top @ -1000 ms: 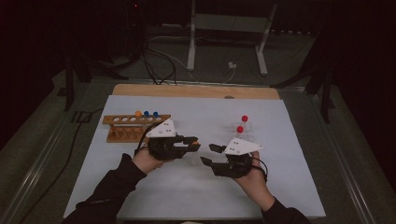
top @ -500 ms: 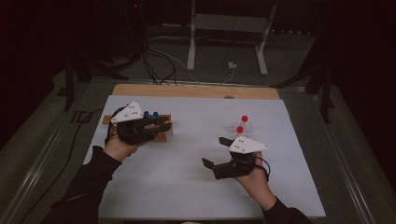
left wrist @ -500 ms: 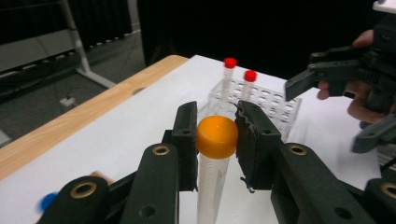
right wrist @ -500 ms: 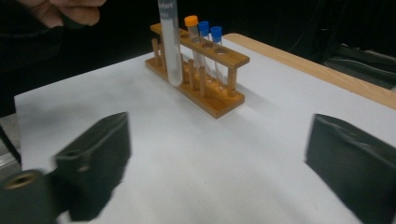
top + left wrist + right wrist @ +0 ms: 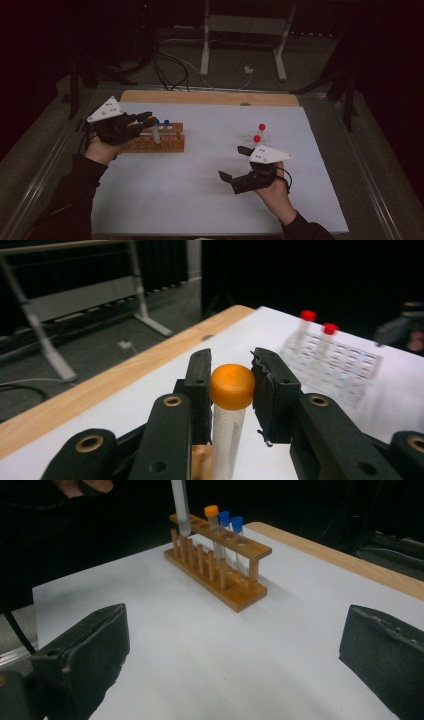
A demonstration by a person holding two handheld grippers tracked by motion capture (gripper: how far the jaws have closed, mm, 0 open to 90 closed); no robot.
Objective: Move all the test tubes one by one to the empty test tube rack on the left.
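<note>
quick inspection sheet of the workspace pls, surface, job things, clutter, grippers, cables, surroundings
surface: white sheet over the table, wooden strip at the far edge
job's things: orange-capped tube held above the wooden rack; one orange and two blue capped tubes stand in it; clear rack with two red-capped tubes
clutter: nothing seen
grippers: left gripper shut on the tube; right gripper open, holding nothing
cables: floor cables beyond the table
surroundings: dark room, metal stand behind

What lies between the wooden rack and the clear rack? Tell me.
Nothing: in the high view, only bare white sheet separates the wooden rack from the clear rack; the right gripper sits nearer the person.
</note>
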